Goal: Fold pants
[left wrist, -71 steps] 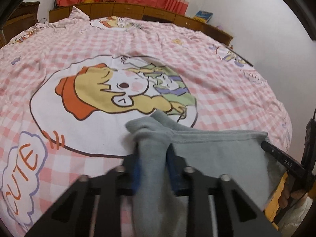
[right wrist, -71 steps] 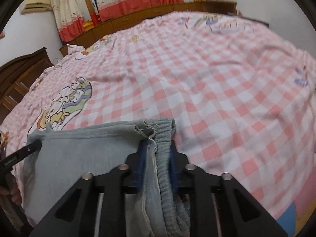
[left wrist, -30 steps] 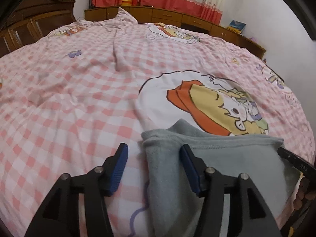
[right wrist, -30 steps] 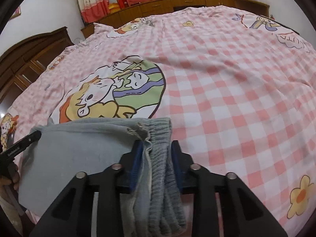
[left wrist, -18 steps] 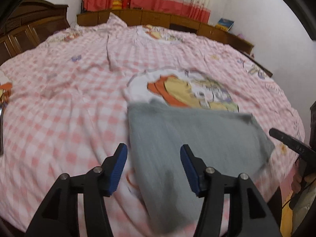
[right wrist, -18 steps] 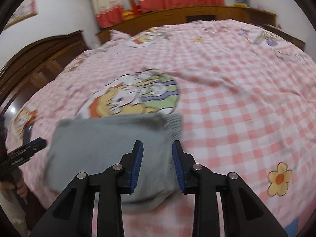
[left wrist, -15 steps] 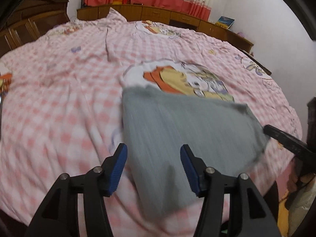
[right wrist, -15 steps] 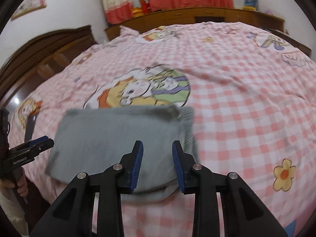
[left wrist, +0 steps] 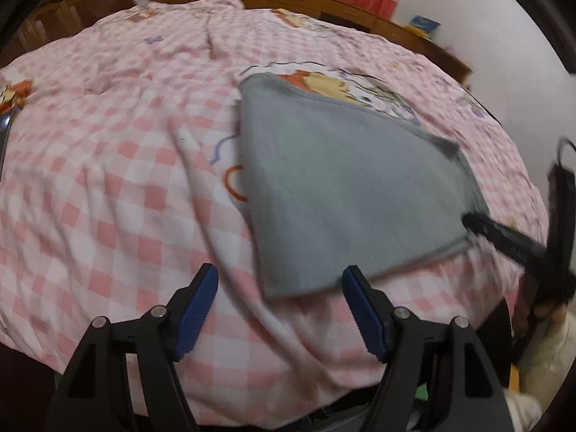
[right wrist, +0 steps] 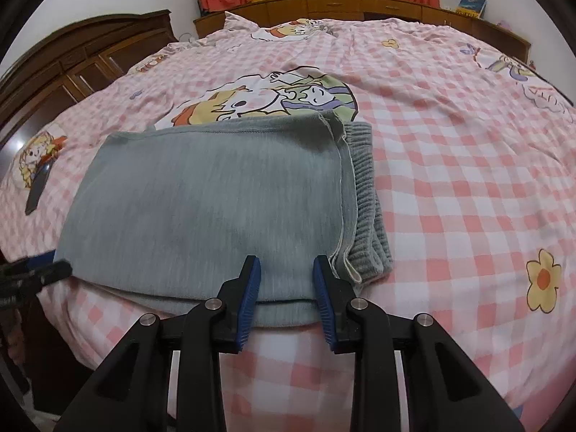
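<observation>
On the pink-and-white checked bedsheet point(right wrist: 450, 180) the grey knit pants point(right wrist: 216, 194) lie folded into a flat rectangle near its edge, seemingly finished, with the left gripper point(left wrist: 280, 289) opening, empty, and the right gripper point(right wrist: 286, 280) parted, gripping nothing.

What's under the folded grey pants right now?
The pants lie on the pink checked bedsheet, covering the lower part of its cartoon print. Anything else beneath the fabric is hidden.
</observation>
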`<state>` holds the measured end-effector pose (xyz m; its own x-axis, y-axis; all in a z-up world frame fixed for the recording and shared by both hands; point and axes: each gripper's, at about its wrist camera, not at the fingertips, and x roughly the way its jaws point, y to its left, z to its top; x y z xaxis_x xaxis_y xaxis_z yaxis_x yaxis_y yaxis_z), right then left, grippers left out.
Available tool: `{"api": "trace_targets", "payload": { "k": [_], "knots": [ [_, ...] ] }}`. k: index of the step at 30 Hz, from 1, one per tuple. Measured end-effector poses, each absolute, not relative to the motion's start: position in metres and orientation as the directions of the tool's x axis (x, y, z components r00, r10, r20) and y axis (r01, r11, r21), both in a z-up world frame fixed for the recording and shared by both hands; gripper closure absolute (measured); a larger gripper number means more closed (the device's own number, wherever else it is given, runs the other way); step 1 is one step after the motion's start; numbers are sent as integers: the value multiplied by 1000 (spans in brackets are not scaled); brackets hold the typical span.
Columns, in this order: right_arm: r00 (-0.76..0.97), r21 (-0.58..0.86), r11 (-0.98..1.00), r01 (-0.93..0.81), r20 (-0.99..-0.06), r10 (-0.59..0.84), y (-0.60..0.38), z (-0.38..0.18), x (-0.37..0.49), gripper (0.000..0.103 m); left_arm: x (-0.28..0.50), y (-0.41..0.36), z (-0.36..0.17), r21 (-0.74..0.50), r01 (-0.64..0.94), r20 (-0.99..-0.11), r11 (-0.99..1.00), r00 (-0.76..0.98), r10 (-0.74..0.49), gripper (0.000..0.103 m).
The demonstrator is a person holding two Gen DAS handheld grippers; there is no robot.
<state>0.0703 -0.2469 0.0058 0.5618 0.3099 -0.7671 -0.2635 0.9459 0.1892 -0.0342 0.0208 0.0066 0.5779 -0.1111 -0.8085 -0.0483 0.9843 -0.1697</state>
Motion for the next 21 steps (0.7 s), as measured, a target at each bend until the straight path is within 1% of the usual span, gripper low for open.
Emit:
{"api": "trace_targets", "payload": {
  "k": [3,5,8,12,14,18,21],
  "knots": [
    [563,188,947,-262,-767,308,-247,6,71,72,-38,11,1,-89,-20,-819,996,571,-62,28],
    [566,181,948,-262,-766,304,-246,6,72,72,-35,9,-5,-43,-42,-828,998,561,-12,28],
    [562,194,946,-261,-766,312,-246,6,71,72,-37,18,-1,-89,-85,-805,992,594,-21,28],
    [559,211,943,-256,-764,323,-248,6,73,72,-38,31,10,-115,-131,-774,985,633,-7,28],
    [559,209,944,-257,-764,321,-248,6,73,72,-39,34,13,-141,-127,-767,982,641,-27,28],
    [558,213,943,-255,-764,324,-248,6,73,72,-39,34,18,-129,-128,-758,983,653,-15,28],
    [559,210,944,-256,-764,322,-248,6,73,72,-40,32,22,-177,-119,-750,977,659,-56,28]
  ]
}}
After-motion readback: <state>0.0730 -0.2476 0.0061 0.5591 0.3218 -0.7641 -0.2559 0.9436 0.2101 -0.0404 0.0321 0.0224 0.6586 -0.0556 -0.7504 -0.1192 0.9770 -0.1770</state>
